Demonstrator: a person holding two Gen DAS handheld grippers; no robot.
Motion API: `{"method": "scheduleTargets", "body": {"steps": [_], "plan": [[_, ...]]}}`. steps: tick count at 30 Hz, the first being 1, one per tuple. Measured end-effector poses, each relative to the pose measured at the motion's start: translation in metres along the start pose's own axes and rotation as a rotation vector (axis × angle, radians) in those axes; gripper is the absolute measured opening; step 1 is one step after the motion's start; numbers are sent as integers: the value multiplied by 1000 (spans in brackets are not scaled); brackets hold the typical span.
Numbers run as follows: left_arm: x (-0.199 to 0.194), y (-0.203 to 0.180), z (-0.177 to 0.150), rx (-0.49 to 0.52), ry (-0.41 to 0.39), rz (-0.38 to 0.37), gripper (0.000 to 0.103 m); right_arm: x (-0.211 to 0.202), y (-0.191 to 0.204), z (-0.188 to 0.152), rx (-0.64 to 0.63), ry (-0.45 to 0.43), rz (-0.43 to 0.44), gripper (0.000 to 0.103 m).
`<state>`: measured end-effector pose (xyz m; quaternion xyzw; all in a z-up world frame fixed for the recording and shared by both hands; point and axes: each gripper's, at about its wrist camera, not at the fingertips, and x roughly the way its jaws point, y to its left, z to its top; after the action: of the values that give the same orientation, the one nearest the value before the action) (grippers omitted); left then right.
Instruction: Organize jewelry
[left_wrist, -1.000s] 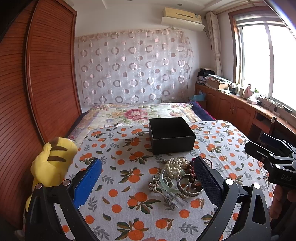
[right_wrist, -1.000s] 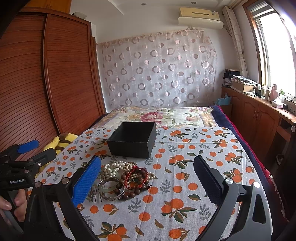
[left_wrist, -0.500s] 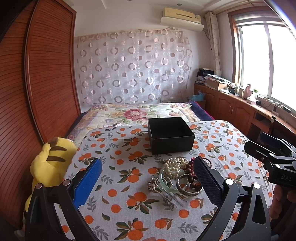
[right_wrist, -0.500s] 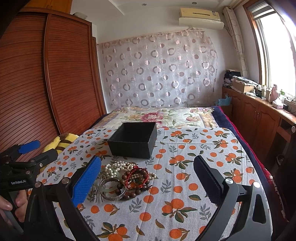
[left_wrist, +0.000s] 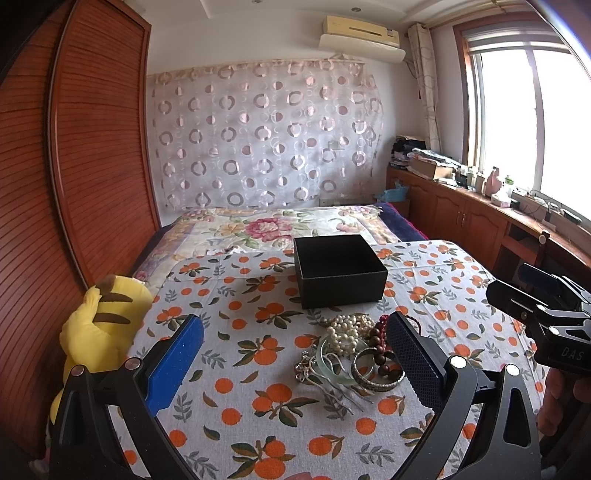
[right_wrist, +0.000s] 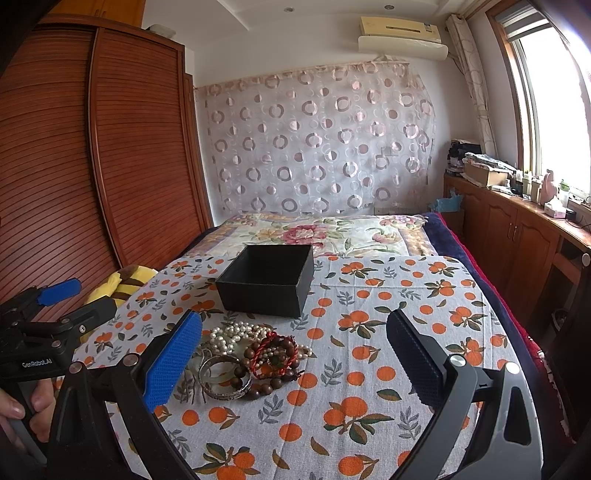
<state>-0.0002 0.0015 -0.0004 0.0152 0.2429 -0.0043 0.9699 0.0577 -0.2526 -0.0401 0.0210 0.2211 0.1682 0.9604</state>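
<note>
A pile of jewelry (left_wrist: 351, 350) lies on the orange-print tablecloth (left_wrist: 258, 398): white pearl strands, dark wooden beads, a silver bangle (left_wrist: 376, 373), a pale green bangle and hairpins. In the right wrist view the jewelry pile (right_wrist: 255, 354) shows a red braided bracelet (right_wrist: 275, 350) on top. An open black box (left_wrist: 338, 269) stands just behind the pile; it also shows in the right wrist view (right_wrist: 267, 278). My left gripper (left_wrist: 295, 354) is open and empty, above the table just left of the pile. My right gripper (right_wrist: 293, 354) is open and empty, to the right of it.
A yellow plush toy (left_wrist: 99, 332) sits at the table's left edge against a wooden wardrobe (left_wrist: 74, 166). A bed with a floral cover (left_wrist: 266, 225) lies behind the table. Wooden cabinets (left_wrist: 461, 221) with clutter run along the window on the right.
Both views have shifted only slightly; the grippers stay open and the jewelry and box have not moved.
</note>
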Motion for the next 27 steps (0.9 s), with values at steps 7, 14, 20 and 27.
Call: {"method": "scheduleTargets", "body": {"steps": [7,14,20,27], "plan": [[0,1,-1,0,0,-1,96,0,0,0,0,0,0,101],[0,2,-1,0,-1,0,96,-1,0,0,0,-1,0,101],[0,3,-2,0,0,-1,96,1,-1,-2,0,-2,1,101],[-6,-1,16,1,25,-12,96,1,-1,-2,0,6,-1,101]]}}
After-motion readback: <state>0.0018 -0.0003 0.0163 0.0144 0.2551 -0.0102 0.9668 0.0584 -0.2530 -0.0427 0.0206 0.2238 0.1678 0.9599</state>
